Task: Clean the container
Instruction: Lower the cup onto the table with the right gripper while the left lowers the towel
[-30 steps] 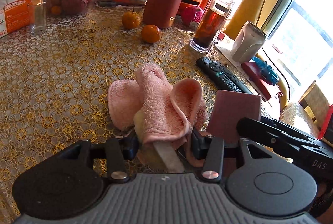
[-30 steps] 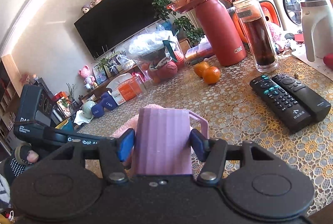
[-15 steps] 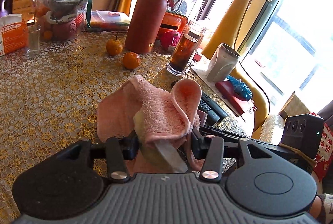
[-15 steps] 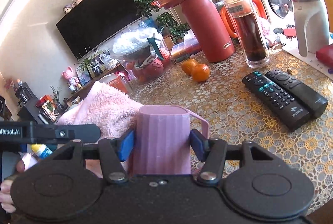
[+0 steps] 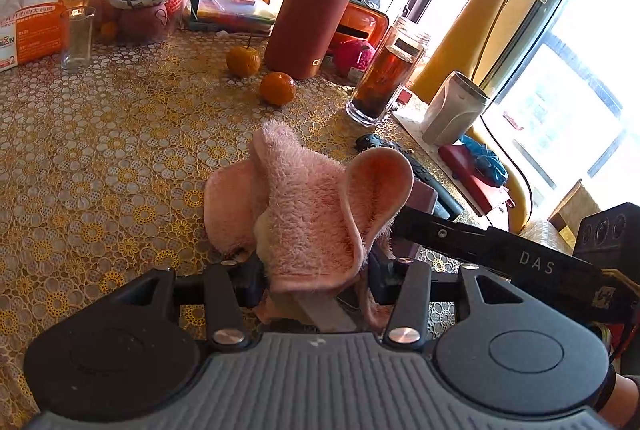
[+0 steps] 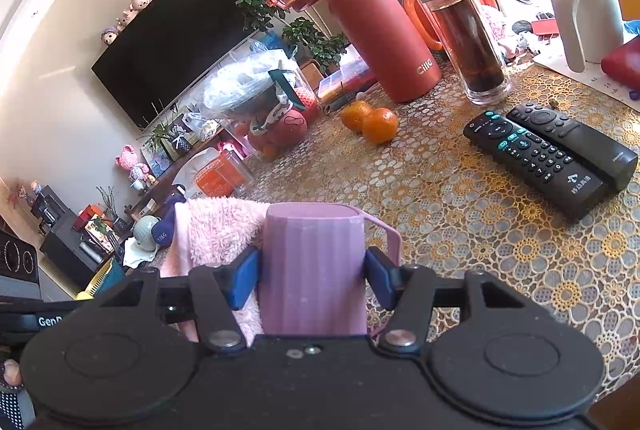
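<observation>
A fluffy pink cloth (image 5: pixel 316 214) is clamped between the fingers of the left gripper (image 5: pixel 316 276) and is seen bunched up ahead of them, above the lace tablecloth (image 5: pixel 100 158). A ribbed purple cup (image 6: pixel 314 270) with a thin handle on its right side is gripped between the blue pads (image 6: pixel 242 280) of the right gripper (image 6: pixel 312 278). The cloth is pressed against the cup's left side just beyond the left pad, while two black remotes (image 6: pixel 552 154) are left lying well ahead and to the right of the right gripper.

The pink towel (image 5: pixel 316 214) hides most of the purple cup (image 5: pixel 423 200) and the remotes (image 5: pixel 430 174) in the left wrist view. In the right wrist view, the cup's (image 6: pixel 314 270) base is cut off behind the right gripper (image 6: pixel 312 276) body.
</observation>
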`<state>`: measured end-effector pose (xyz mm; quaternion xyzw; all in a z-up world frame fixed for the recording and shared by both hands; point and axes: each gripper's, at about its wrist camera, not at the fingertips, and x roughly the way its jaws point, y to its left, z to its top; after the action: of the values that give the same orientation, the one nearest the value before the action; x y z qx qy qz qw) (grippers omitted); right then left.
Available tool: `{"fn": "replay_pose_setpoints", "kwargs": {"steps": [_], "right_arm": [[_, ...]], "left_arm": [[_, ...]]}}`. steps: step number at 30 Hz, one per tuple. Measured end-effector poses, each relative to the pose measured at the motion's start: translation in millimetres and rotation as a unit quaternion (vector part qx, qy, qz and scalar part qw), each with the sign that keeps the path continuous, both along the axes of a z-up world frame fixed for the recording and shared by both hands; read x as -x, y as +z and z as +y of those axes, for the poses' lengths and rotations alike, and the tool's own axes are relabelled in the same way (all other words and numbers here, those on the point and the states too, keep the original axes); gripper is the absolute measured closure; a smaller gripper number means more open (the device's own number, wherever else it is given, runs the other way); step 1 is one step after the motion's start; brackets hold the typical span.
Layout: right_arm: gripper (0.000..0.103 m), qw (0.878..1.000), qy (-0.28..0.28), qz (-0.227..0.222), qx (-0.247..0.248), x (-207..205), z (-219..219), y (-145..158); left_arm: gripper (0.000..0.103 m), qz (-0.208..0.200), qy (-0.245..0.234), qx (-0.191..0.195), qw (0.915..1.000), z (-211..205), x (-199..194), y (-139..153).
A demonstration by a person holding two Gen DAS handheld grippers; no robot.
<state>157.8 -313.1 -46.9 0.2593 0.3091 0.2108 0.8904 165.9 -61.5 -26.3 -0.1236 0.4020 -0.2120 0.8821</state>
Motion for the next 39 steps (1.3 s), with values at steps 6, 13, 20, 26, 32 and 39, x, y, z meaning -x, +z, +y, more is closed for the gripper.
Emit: {"fn": "replay_pose_setpoints", "kwargs": {"steps": [6,13,20,26,32,39], "right_arm": [[0.046,1.000,0.003,-0.001,-0.002,-1,-1,0],[0.046,1.000,0.004,-0.011,0.020,-2,1,3],[0.046,0.991,0.013,-0.079,0.105,-2,18,16],[0.046,0.967,0.009,-0.149,0.207,9,40,18],[0.046,0.953,0.019,-0.168,0.253,18,50,5],[0.042,0.945,0.016,-0.180,0.272,31,55,0]], "left_arm": [[0.056,0.031,0.024,-0.046,0.9982,9,-4,-22],[0.056,0.033,0.044,-0.102,0.9932,20,-11,-34],[0.056,0.023,0.088,-0.134,0.9868,56,-26,-23],[0.056,0.032,0.110,-0.166,0.9794,74,-30,-34],[0.053,0.038,0.111,-0.147,0.9823,81,-29,-36],[0.046,0.042,0.119,-0.129,0.9836,85,-22,-36]]}}
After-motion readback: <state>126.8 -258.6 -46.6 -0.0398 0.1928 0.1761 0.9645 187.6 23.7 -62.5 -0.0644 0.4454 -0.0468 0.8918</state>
